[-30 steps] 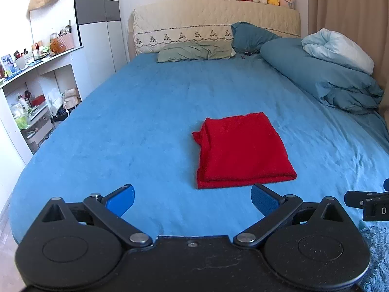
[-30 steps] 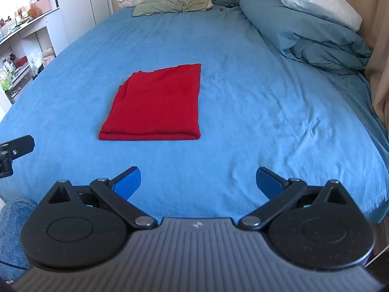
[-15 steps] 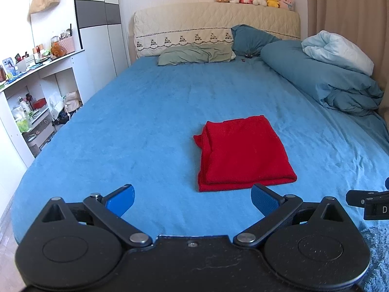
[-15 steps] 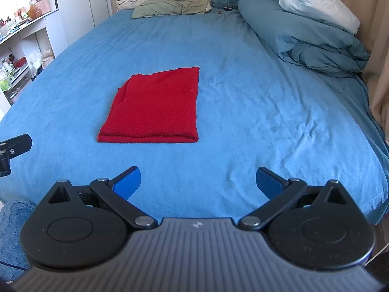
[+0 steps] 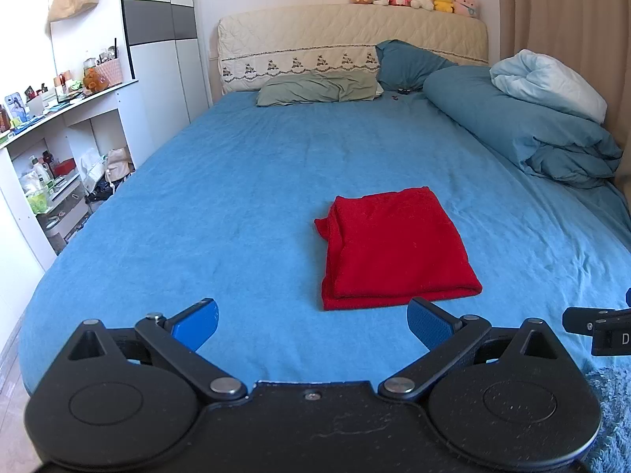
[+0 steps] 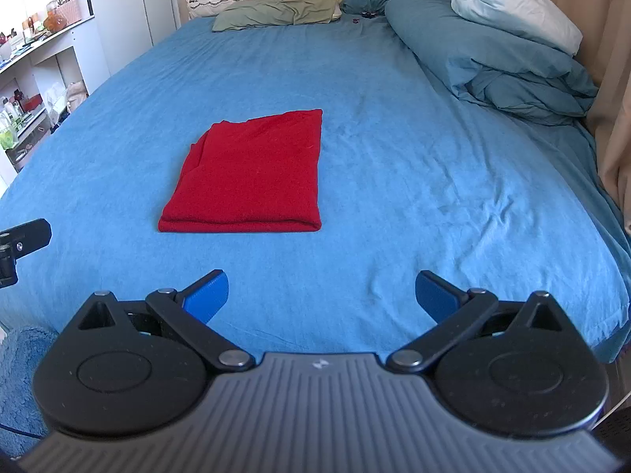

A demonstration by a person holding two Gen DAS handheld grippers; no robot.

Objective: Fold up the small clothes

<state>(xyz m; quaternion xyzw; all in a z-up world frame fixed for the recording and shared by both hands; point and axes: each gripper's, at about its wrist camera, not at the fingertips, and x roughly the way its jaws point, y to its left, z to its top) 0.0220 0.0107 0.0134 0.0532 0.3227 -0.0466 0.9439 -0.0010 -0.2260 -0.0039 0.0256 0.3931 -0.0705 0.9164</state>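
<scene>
A red garment (image 5: 394, 248) lies folded into a flat rectangle on the blue bed sheet (image 5: 236, 205); it also shows in the right wrist view (image 6: 252, 173). My left gripper (image 5: 313, 323) is open and empty, hovering near the bed's front edge, just short of the garment's near edge. My right gripper (image 6: 321, 293) is open and empty, near the front edge, to the right of and behind the garment. Neither gripper touches the cloth.
Pillows (image 5: 319, 86) and a rolled blue duvet (image 5: 524, 126) lie at the head and right side. White shelves (image 5: 47, 149) with clutter stand on the left. A curtain (image 6: 615, 79) hangs on the right. A blue rug (image 6: 19, 374) lies below the bed.
Both grippers have pulled back and risen slightly from the folded red garment; it looks a little farther away. The garment has not moved. Both stay open.
</scene>
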